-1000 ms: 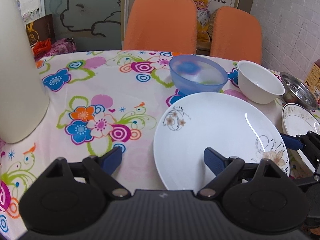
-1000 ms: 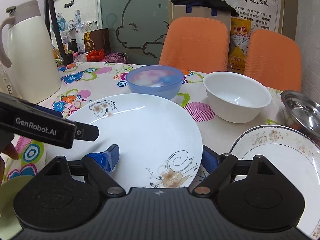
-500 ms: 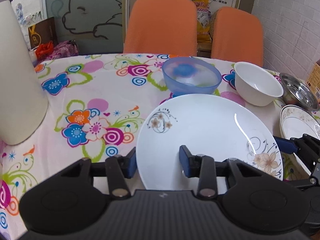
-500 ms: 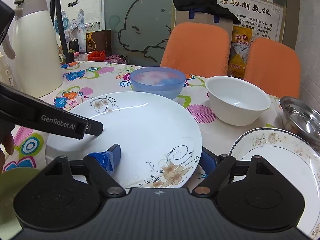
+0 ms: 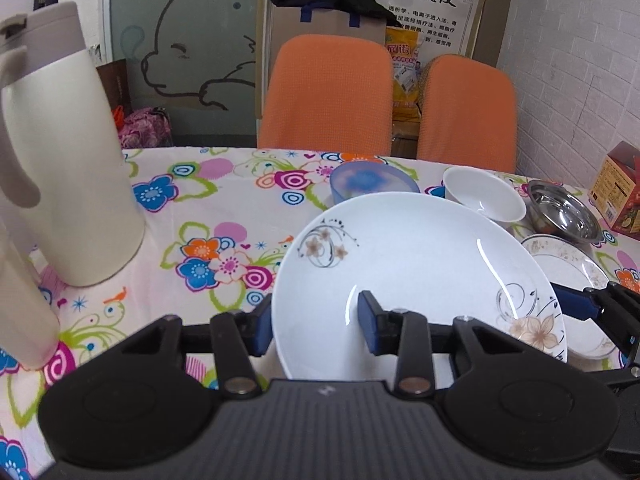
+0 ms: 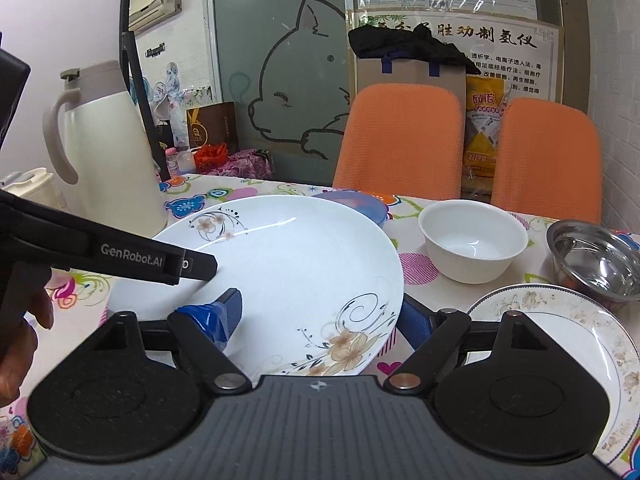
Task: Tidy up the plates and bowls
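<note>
The white floral plate (image 5: 404, 264) is gripped at its near rim by the left gripper (image 5: 316, 322), tilted above the table's (image 5: 160, 248) near edge; the right gripper (image 6: 320, 312) is spread around its right rim.

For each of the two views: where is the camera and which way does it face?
Left wrist: behind the left tongs, facing across the table to the chairs; tongs shut on the plate; right tongs at right.
Right wrist: behind the right tongs, same heading; tongs open around the plate's rim; left tongs and a hand at left.
Shared: plate, white bowl, flask.
</note>
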